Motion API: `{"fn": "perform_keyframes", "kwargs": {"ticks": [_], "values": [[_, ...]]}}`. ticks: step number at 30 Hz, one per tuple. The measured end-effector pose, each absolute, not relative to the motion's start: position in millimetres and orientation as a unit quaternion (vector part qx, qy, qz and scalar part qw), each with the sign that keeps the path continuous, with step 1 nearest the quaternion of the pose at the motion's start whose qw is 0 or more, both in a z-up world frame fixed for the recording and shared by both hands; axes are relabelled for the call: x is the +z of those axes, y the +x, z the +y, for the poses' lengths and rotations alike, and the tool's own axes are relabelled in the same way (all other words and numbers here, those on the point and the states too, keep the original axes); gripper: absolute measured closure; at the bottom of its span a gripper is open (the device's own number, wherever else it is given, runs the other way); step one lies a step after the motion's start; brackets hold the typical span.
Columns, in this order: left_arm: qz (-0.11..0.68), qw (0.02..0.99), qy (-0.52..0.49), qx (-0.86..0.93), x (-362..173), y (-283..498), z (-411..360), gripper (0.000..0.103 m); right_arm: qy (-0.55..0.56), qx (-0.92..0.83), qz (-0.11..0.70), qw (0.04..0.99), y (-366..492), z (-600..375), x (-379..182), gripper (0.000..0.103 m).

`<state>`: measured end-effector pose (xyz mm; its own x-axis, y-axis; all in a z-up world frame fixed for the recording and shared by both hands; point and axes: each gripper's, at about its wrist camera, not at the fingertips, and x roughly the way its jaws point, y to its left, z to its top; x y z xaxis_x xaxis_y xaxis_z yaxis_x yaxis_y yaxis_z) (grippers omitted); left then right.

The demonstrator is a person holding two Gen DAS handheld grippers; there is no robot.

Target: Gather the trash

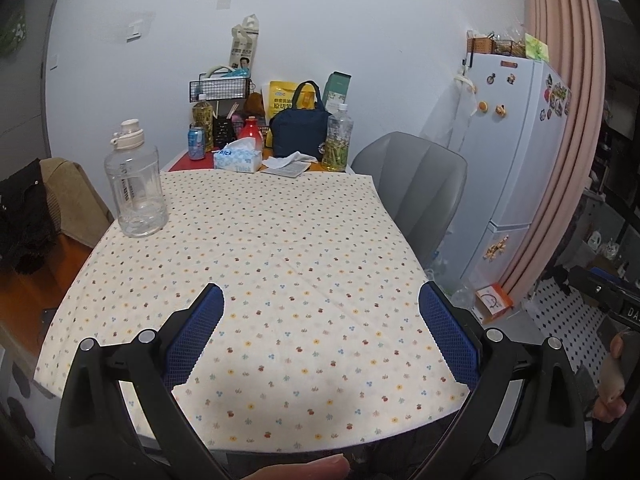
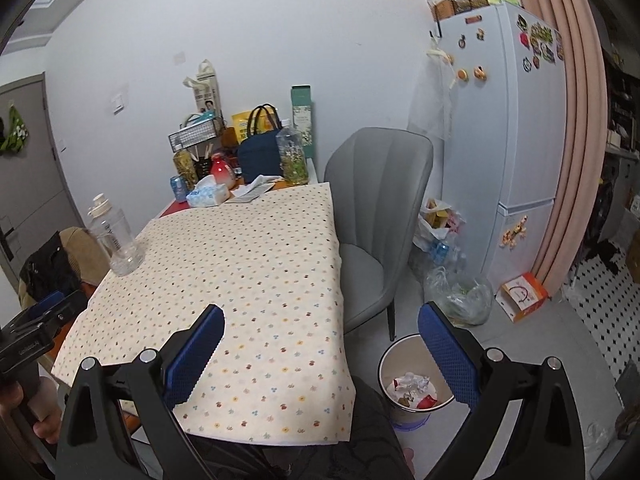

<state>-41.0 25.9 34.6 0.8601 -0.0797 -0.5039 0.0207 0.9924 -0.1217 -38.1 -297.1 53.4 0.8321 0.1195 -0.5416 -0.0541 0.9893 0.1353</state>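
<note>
We are holding both tools above the near edge of the bench (image 1: 280, 240), its dotted cloth bare of litter. The left hand-held gripper (image 1: 320, 312) is hanging with its blue pads spread wide and nothing between them — the right hand-held gripper (image 2: 320, 328) likewise, gaping and empty. The trash is already lying in the small waste bin (image 2: 386, 364) on the floor, below and right of the bench corner, almost under the right tool's right finger; red wrappers and clear crumpled film (image 2: 412, 386) are showing inside. We judge the right tool the nearer one to the bin, which is hidden from the left camera. Toward the wall, a tissue box (image 1: 238, 157) is reading "Thick", and a yellow pouch (image 1: 282, 98) is carrying Chinese print too small to make out. A clear water jug (image 1: 134, 184) is standing upright at the cloth's left edge.
</note>
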Motion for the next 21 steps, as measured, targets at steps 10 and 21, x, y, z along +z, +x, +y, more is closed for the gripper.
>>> {"fn": "perform_keyframes", "kwargs": {"ticks": [10,21], "values": [[0.254,0.965,-0.065,-0.02,29.9,-56.8,34.9,0.006,0.034,0.049,0.278,0.959,-56.6,-279.0,56.5,0.008],[0.257,0.964,-0.067,-0.022,27.8,-58.1,39.6,0.006,0.031,0.053,0.279,0.958,-59.6,-275.2,53.0,0.008]]}}
